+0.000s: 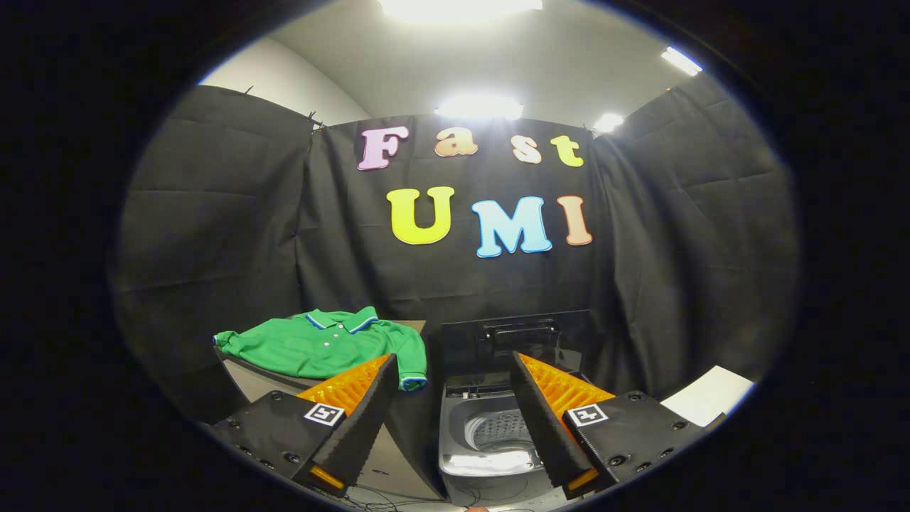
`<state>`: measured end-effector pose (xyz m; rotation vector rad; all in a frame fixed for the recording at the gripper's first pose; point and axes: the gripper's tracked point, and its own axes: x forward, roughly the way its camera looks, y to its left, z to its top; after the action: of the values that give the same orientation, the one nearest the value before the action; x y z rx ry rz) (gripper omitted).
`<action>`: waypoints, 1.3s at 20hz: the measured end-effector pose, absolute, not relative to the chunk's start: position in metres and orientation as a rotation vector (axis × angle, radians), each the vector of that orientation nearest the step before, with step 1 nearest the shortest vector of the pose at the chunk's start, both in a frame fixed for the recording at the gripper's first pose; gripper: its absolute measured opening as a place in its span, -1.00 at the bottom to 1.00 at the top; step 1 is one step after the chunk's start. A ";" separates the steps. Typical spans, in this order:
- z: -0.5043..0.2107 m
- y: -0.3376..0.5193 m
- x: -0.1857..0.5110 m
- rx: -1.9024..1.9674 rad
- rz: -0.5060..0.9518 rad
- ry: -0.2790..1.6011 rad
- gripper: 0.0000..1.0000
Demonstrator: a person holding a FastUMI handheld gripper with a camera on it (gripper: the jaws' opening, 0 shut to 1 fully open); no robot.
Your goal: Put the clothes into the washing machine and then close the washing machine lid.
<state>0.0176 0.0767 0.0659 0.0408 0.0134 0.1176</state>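
My gripper (451,370) is wide open, holding nothing, held back from both targets. Green polo shirt (323,346) lies spread flat on the bench (245,377), beyond my left finger, one sleeve hanging over the bench edge toward the washing machine (490,427). The machine sits just beside the bench, between my fingers and a bit toward the right one. Lid (515,340) is up against the back wall, drum (501,429) open, looks empty.

Step in hand, as I read it: go get the shirt. Plan:
- swing left, come down on the body near the collar, not on a sleeve
- pinch a bunched fold so both fingers bite cloth, not bench
- lift high enough that the trailing sleeve clears the machine rim
- drop it deep in the drum so nothing drapes out and blocks the lid
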 end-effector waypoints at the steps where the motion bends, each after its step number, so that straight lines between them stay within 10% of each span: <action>1: 0.068 0.085 0.021 0.039 0.134 0.020 0.95; 26: 0.061 0.285 0.167 0.018 0.466 0.340 0.92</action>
<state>0.1673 0.2849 0.0615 0.0175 0.3399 0.4662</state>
